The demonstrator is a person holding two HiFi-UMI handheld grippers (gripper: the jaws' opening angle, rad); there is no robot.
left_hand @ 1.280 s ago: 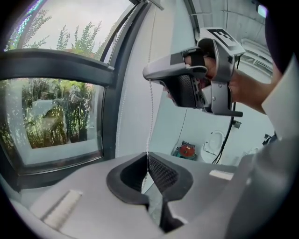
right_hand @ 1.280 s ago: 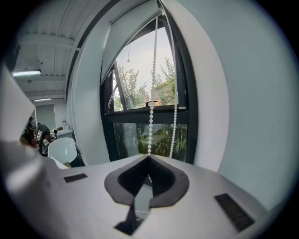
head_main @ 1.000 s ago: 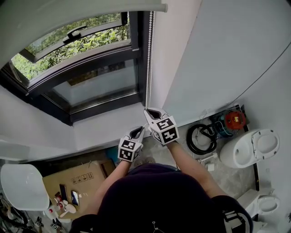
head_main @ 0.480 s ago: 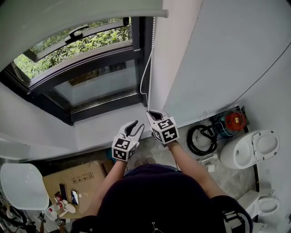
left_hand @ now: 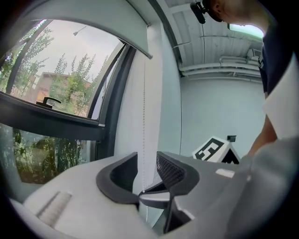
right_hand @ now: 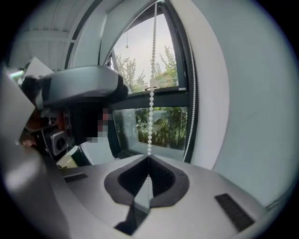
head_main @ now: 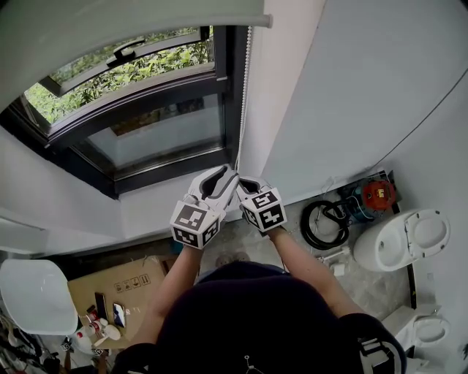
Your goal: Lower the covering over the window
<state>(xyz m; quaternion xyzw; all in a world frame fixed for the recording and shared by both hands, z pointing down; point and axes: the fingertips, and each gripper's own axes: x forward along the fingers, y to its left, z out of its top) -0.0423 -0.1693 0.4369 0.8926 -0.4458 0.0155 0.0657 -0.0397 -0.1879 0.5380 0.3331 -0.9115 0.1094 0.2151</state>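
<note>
Beside the right edge of the window point(head_main: 146, 102), the bead chain point(head_main: 243, 88) hangs straight down from the end of the roller blind point(head_main: 131, 18), and both tools meet on the same strand. Below, the right gripper point(right_hand: 148, 161) has its jaws fully together on the chain, and the beads run up out of the pinch taut and vertical. Just beside it and a little higher, the left gripper point(left_hand: 147, 159) stands with jaws that have just opened wide. The chain passes upright through the gap between them, and neither side presses on it. The chain's long axis runs floor to ceiling, so it crosses the left jaws squarely and sits in their mouth rather than off to one side. That hand is the one placed to take the next hold, above the right one's grip. Closing there would likely catch the strand with no further reach, and the pull would then go straight down along the chain. A second strand shows close to the dark frame in the right gripper view, clear of both tools. The blind sits high, its bottom bar near the top of the window and most of the glass uncovered, so the lowering looks barely begun.
</note>
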